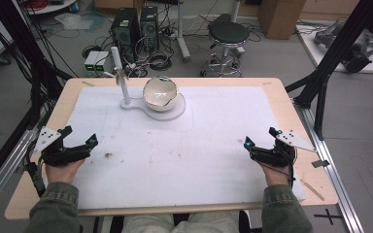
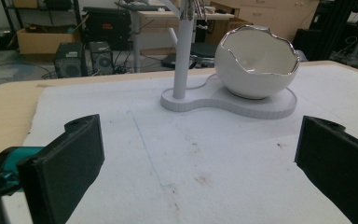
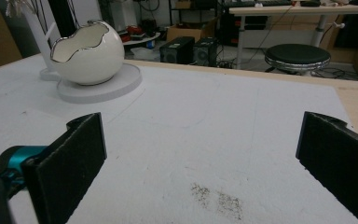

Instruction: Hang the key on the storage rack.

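At table's far centre, eggshell bowl (image 1: pixel 160 92) sits on white stand (image 1: pixel 174 110) beside post (image 1: pixel 120 73); looks glazed, slippery, fragile, jagged rim, best held low around body; left gripper (image 1: pixel 79 141) and right gripper (image 1: pixel 259 138) both spread, empty, near edge

Even, soft indoor light; faint shadows, slightly blurry frames.

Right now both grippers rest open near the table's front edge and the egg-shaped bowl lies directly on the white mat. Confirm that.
One detail is wrong: the egg-shaped bowl sits on the white stand's round base, not directly on the white mat, as the left gripper view shows. The left gripper and right gripper do rest open near the front edge.
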The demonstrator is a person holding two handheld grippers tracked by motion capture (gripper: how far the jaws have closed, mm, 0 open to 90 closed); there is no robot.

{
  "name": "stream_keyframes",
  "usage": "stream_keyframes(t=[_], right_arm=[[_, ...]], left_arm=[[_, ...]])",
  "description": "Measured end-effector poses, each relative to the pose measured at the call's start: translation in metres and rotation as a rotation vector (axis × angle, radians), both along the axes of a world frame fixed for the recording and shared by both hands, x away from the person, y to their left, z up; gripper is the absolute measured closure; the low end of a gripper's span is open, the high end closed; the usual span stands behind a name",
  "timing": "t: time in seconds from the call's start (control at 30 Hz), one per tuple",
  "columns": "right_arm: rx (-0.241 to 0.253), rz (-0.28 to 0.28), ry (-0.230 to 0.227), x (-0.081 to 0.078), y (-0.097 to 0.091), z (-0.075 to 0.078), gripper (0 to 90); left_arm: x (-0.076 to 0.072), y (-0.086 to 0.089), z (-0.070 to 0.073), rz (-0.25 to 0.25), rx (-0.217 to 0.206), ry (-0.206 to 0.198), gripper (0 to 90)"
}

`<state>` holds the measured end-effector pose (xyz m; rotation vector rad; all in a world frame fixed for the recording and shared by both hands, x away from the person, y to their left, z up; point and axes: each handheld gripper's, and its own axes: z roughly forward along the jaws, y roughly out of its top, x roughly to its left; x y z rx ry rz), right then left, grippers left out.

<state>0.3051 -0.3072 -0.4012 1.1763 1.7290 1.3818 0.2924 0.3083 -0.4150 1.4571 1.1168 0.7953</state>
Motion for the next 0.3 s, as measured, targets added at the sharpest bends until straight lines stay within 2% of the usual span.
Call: stream_keyframes(t=[0.3], right_arm=[[0.000, -0.001, 0.002, 0.0004, -0.0003, -0.0001, 0.5]], left_arm=[[-0.0072, 0.0017, -0.0018, -0.003, -0.017, -0.014, 1.7]])
